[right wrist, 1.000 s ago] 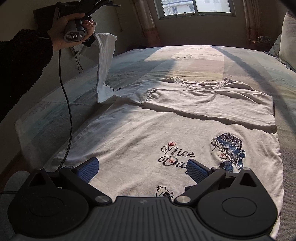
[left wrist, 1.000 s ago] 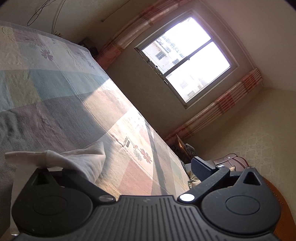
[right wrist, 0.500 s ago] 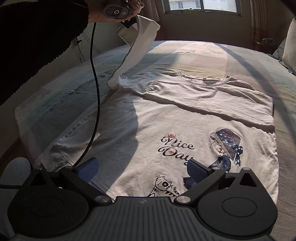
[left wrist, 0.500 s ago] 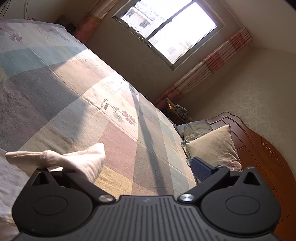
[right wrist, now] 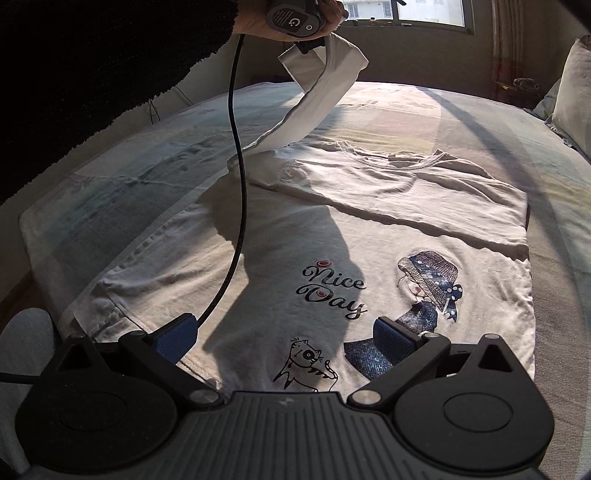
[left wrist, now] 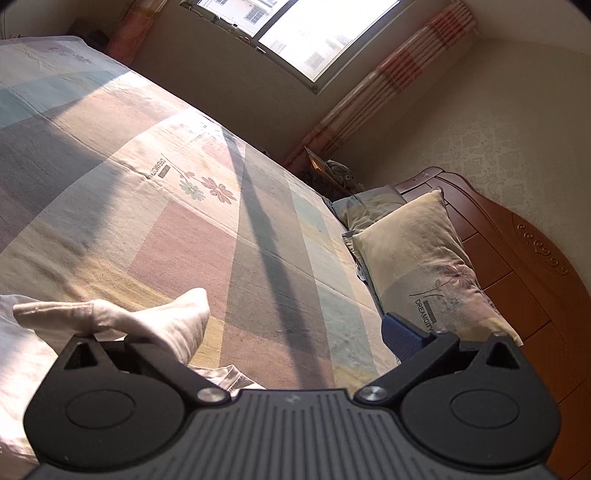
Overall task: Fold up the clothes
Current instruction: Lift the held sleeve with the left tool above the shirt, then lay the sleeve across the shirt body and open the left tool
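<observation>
You're working on a bed with a pastel patchwork sheet, sunlit window behind, striped curtain, wooden headboard. Sheet and pillow both read "DREAMCITY". The shirt lies flat, printed "Nice Day". Your left gripper looks spread wide, though a sleeve hangs lifted off one finger; how it's pinched is hidden. Your right gripper hovers wide open, empty, over the hem.

A bed is covered by a pastel patchwork sheet printed with flowers; a cream pillow is propped against a carved wooden headboard; a bright window is flanked by striped curtains — sunlight is cast across the bed.
</observation>
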Demonstrator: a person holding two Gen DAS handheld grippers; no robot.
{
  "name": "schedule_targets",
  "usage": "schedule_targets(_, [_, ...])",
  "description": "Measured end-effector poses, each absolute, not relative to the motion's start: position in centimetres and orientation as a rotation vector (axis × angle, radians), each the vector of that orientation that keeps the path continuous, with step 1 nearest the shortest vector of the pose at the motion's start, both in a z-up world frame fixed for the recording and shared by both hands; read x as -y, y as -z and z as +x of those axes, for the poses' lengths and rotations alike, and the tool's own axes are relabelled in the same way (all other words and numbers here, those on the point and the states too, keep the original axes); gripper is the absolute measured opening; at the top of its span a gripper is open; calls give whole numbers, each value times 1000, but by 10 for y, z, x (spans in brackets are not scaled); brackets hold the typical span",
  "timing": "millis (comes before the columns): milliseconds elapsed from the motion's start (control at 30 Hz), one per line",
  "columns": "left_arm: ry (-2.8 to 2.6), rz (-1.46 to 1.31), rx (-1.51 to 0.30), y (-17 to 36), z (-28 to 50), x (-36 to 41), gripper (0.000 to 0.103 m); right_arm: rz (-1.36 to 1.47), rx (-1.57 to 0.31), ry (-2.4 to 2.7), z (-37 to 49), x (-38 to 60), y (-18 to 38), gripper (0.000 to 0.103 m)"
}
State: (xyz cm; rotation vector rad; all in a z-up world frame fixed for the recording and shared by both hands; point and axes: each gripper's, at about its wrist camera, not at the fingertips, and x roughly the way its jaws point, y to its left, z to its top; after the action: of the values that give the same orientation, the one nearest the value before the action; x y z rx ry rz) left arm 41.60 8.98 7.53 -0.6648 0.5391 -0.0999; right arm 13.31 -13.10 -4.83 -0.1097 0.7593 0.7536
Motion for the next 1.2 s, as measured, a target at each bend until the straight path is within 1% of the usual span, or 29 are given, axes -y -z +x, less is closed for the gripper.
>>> schedule_targets(267, [130,-572,-622,-66,432,-57,102,-109,-749,-749,131,135,46,103])
schedule_targets(700, [191,-426,-792,-21,447,-18,102,-112,-742,-743,129,137,46,103])
schedule_targets(1033, [292,-153,-1007,22,450,31,102,-118,-744,-731,130,137,48,103])
schedule_targets(1200, [334,-141,-1131,47,442,37,102,-118,-736,-724,129,138,46,103])
